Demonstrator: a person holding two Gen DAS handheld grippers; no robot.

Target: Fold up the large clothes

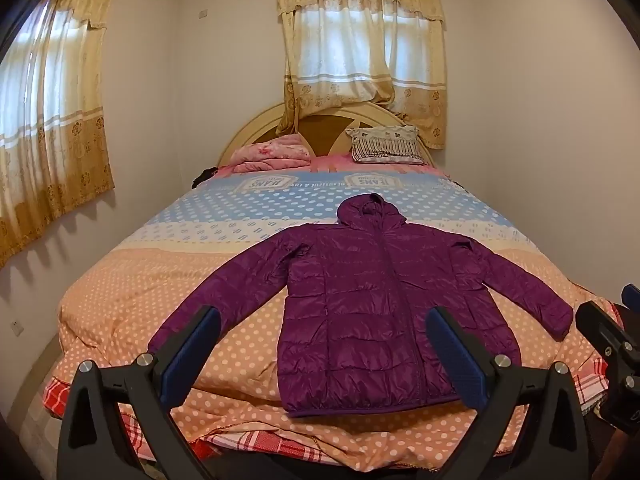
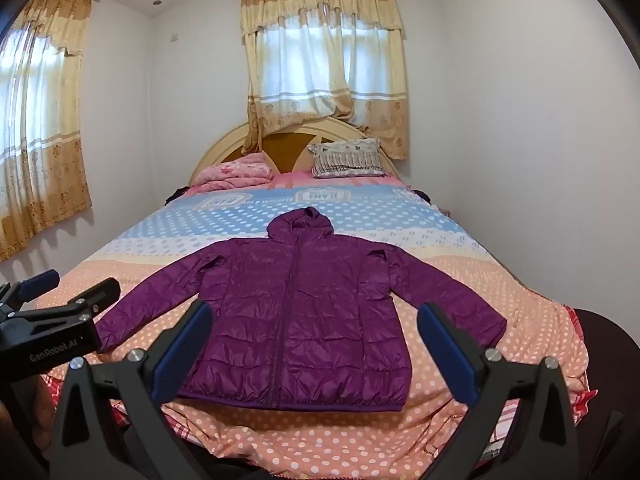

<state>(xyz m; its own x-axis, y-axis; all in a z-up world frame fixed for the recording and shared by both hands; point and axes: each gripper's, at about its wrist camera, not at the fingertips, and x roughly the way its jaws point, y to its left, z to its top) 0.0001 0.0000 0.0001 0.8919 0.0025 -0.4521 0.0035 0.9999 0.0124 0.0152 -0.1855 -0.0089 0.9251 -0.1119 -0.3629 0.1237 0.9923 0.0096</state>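
A purple hooded puffer jacket lies flat on the bed, front up, zipped, both sleeves spread out to the sides and the hood toward the headboard. My left gripper hovers open above the foot of the bed, short of the jacket's hem and left sleeve, with nothing between its blue-padded fingers. My right gripper is also open and empty, held above the hem. Each gripper shows at the edge of the other's view: the right gripper and the left gripper.
The bed has a dotted orange, cream and blue cover. A folded pink blanket and a patterned pillow rest by the curved headboard. Curtained windows are behind and left. White walls close in on both sides.
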